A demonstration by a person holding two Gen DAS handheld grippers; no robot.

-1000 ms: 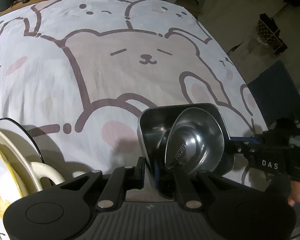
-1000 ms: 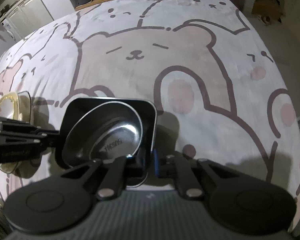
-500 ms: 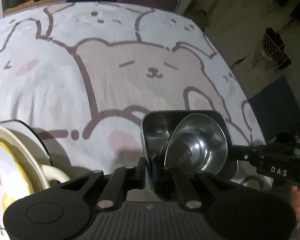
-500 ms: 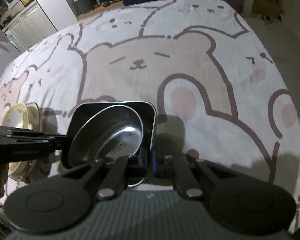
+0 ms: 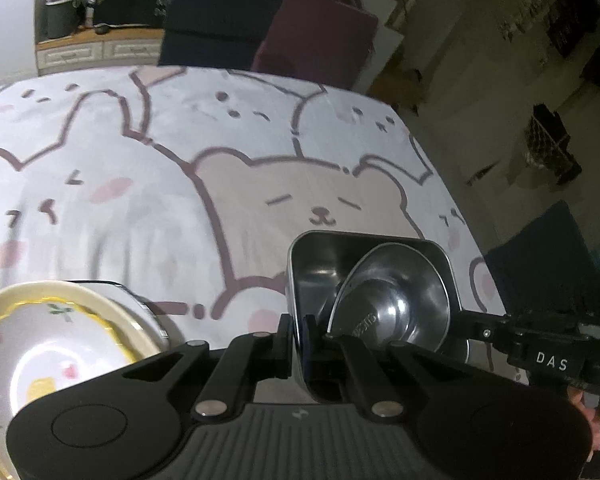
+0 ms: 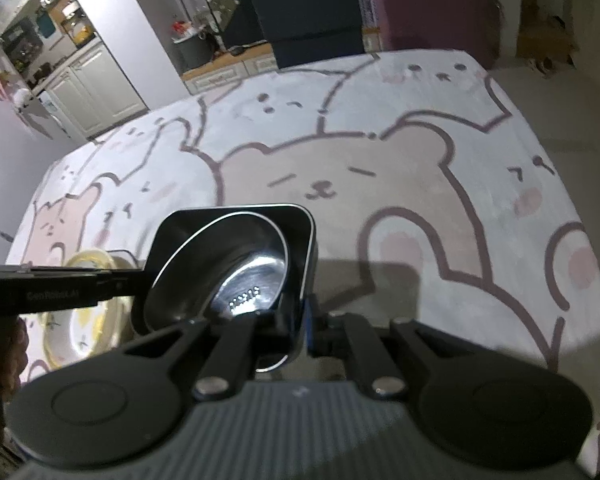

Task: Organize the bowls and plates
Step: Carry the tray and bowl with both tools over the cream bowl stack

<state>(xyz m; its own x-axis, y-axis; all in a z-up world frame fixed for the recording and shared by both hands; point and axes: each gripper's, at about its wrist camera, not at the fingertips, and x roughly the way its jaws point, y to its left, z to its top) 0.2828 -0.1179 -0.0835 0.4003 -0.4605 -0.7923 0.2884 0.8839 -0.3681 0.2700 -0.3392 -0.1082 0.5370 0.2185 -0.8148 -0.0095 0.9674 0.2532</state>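
Note:
A square steel container with a round steel bowl leaning inside it hangs just above the bear-print cloth. My left gripper is shut on its left wall. The right gripper reaches in from the right and pinches the opposite wall. In the right wrist view the container and bowl sit left of centre, my right gripper is shut on the near wall, and the left gripper holds the far side. A stack of cream and yellow floral dishes rests at lower left.
The bear-print cloth stretches away ahead, with its right edge dropping to the floor. A dark blue box stands beside that edge. A purple chair and low cabinets line the far side. The dish stack lies under the left gripper arm.
Both grippers have risen together with the steel container and tilted up, so more of the room shows. The dish stack has slid lower and left in view.

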